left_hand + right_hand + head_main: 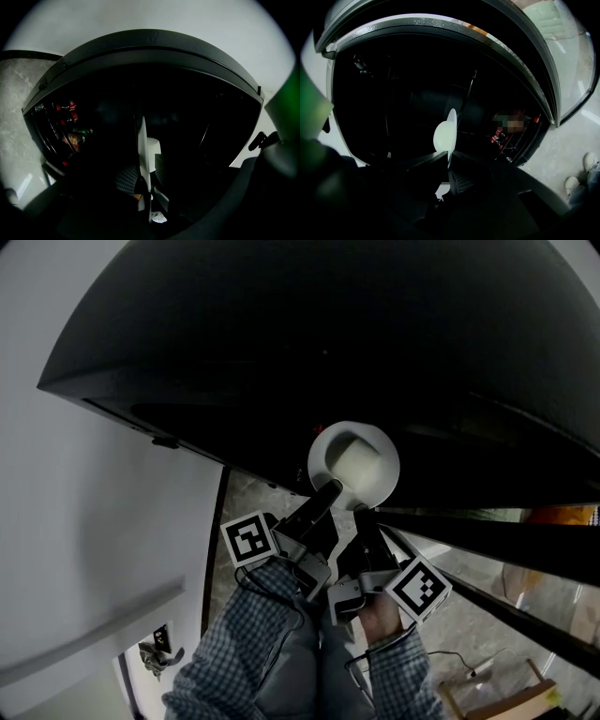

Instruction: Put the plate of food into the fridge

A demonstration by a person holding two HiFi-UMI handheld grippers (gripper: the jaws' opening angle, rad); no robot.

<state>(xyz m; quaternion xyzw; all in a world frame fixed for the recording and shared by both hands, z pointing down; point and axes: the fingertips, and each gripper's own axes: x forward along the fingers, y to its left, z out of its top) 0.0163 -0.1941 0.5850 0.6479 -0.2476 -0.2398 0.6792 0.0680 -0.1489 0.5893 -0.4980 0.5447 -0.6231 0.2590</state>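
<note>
A white plate [323, 448] with a pale block of food [361, 460] hangs at the mouth of the dark fridge [281, 334]. Both grippers reach its near rim from below. My left gripper [330, 491] has the rim [142, 140] edge-on between its ribbed pads [126, 178]. The pads stand a little off the rim, so this gripper is open. The right gripper [364, 517] is shut on the plate [444, 136], whose rim runs down into the closed jaws [449, 164]. The food [154, 147] shows beside the rim. The fridge's inside is too dark to make out shelves.
The fridge's open door [525, 549] stands at the right, its racks holding bottles and cans [70, 110]. A white panel [94, 549] lies at the left. Below are the grey floor, a wooden frame [497, 699] and the person's shoes [581, 173].
</note>
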